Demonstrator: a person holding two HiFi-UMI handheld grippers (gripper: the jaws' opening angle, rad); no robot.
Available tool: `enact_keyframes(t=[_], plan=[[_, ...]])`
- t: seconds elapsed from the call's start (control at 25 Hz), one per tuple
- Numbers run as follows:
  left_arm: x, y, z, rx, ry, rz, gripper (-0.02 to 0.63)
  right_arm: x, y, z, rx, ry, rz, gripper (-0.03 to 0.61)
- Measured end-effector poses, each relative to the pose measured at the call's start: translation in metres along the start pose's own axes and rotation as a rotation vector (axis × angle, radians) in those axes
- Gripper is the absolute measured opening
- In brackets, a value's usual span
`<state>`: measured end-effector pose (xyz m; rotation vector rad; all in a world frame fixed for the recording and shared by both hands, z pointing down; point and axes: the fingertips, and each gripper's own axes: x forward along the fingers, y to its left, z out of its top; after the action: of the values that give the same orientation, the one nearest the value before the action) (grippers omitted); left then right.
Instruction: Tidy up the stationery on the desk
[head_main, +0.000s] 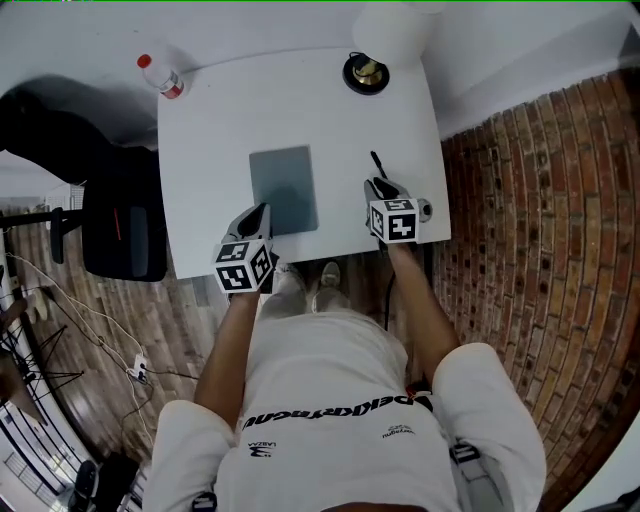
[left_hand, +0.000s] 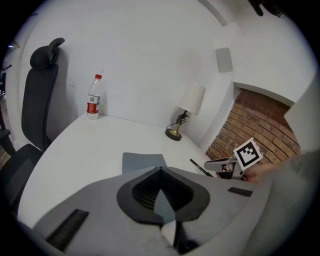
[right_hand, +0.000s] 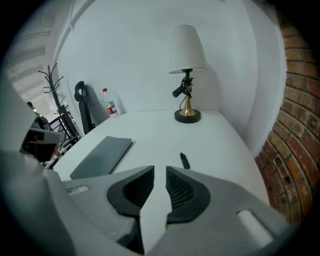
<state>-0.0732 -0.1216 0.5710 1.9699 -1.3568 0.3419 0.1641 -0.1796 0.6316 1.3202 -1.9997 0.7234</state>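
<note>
Stationery on show is a grey notebook (head_main: 283, 188) and a black pen (head_main: 377, 163). Both lie loose on the white desk (head_main: 215, 125), the notebook flat in the middle near the front edge and the pen apart to its right. Neither looks put away, and no holder or tray is in sight, so the tidying seems barely begun. The left gripper (head_main: 262, 210) hangs at the notebook's near left corner, its jaws pressed together on nothing. The right gripper (head_main: 380, 186) hovers just short of the pen, jaws a little apart and empty. A lamp (head_main: 366, 72) and a bottle (head_main: 162, 76) stand at the far edge.
</note>
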Motion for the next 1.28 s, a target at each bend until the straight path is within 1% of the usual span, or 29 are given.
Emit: enact_keyframes(t=[0.24, 0.32, 0.52, 0.68, 0.92, 1.08, 1.28], plan=[[-0.017, -0.038, 0.01, 0.063, -0.037, -0.035, -0.002, 0.005, -0.034, -0.01, -0.095, 0.028, -0.051, 0.08], [-0.023, -0.046, 0.01, 0.069, -0.045, -0.042, -0.002, 0.007, -0.043, -0.012, -0.135, 0.039, -0.069, 0.08], [-0.037, -0.059, 0.008, 0.103, -0.054, -0.04, -0.002, 0.02, -0.054, -0.021, -0.218, 0.063, -0.058, 0.083], [-0.045, -0.061, 0.005, 0.11, -0.061, -0.025, -0.003, 0.024, -0.06, -0.027, -0.225, 0.083, -0.03, 0.081], [-0.047, -0.063, -0.003, 0.117, -0.055, -0.01, -0.002, 0.034, -0.063, -0.033, -0.202, 0.126, 0.0, 0.081], [-0.049, -0.065, -0.004, 0.117, -0.056, -0.007, -0.002, 0.04, -0.063, -0.038, -0.212, 0.148, -0.006, 0.063], [-0.051, -0.063, -0.004, 0.098, -0.06, -0.003, -0.003, 0.033, -0.065, -0.035, -0.147, 0.154, -0.019, 0.043]])
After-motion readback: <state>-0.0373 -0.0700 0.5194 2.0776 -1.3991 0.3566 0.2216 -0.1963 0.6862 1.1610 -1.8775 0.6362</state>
